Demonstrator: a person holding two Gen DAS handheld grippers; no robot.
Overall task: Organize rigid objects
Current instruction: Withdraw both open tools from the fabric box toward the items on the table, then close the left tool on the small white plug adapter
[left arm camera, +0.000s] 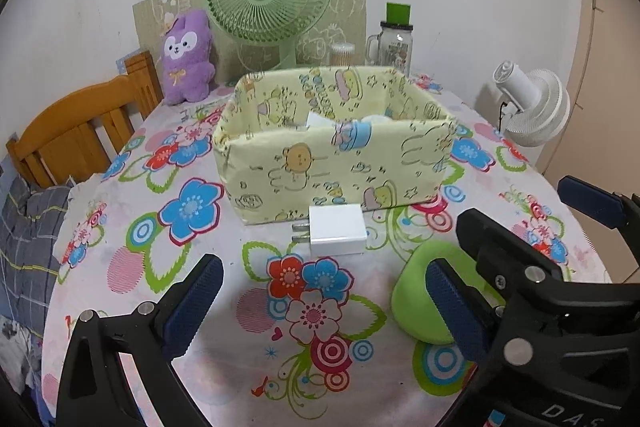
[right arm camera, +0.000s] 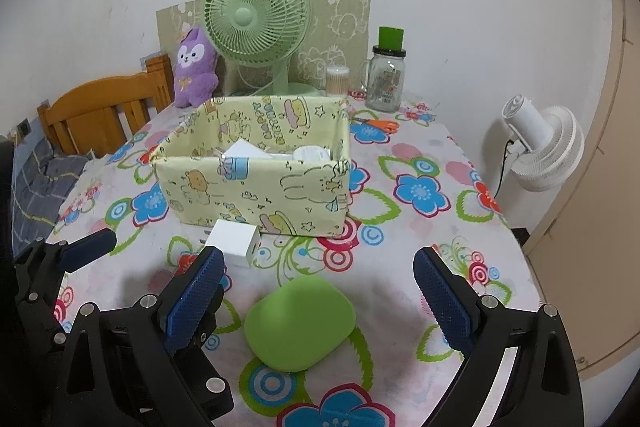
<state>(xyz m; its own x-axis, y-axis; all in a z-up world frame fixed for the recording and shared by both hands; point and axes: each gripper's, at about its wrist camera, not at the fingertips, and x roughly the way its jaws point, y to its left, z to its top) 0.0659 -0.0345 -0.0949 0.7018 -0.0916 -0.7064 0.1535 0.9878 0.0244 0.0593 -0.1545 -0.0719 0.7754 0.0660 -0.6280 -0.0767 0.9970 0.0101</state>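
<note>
- The left gripper point(left arm camera: 324, 307) is spread wide above the flowered tablecloth point(left arm camera: 132, 267), holding nothing; the right gripper point(right arm camera: 320, 303) is likewise spread and empty, its fingers either side of the green case point(right arm camera: 300, 323) below.
- Only the right wrist view shows the orange scissors point(right arm camera: 380, 125) behind the box, and the whole case; in the left wrist view the right gripper covers part of the case.
- The yellow cartoon-print box point(left arm camera: 336, 163) holds white items, hard to identify.
- The white charger plug point(left arm camera: 336, 231) lies flat just beside the box's front wall, prongs pointing left; the rounded, smooth case lies nearer the cameras.
</note>
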